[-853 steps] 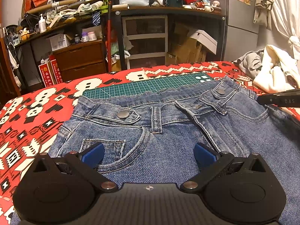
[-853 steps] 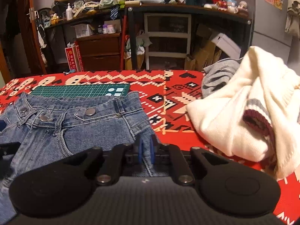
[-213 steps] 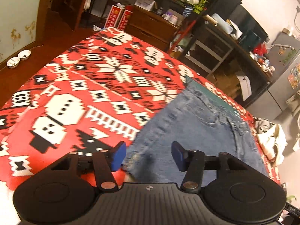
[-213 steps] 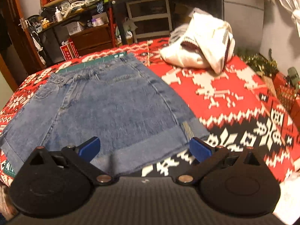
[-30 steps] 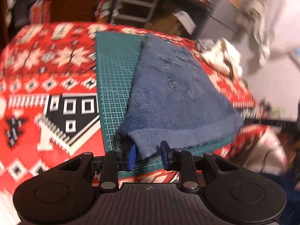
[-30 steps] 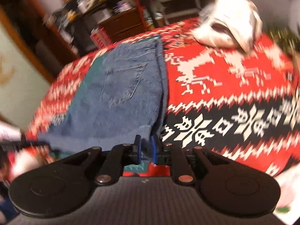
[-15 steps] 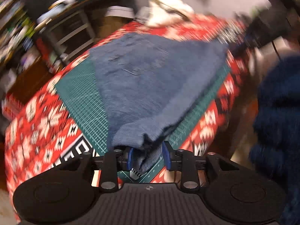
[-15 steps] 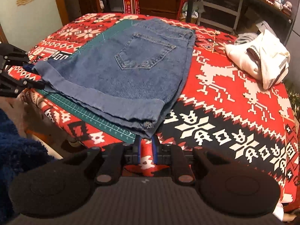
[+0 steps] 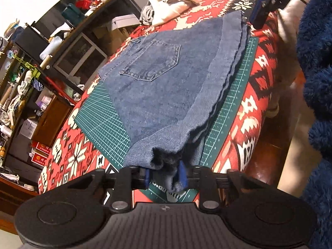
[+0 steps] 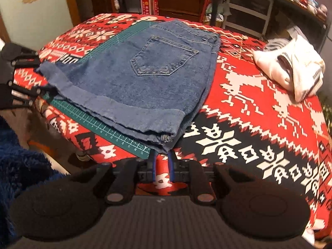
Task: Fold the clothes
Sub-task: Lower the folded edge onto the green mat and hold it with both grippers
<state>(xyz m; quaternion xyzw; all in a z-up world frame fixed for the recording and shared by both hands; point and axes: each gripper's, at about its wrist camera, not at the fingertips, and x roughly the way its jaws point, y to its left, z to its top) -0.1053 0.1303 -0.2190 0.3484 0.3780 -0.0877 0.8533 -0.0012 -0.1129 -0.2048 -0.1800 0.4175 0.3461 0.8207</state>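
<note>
Patterned blanket under folded denim shorts — left gripper, right gripper pinching hem corners.

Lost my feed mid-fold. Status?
Left tool shut on denim shorts, right tool too, opposite hem corners. Shorts folded on green mat. Nothing blocking.

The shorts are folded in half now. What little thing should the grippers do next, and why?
Probably lift the hem and carry it toward the waistband. Each hand-held gripper, left and right, pinches a hem corner of the denim shorts, which lie flat, back pocket up, on the green cutting mat.
</note>
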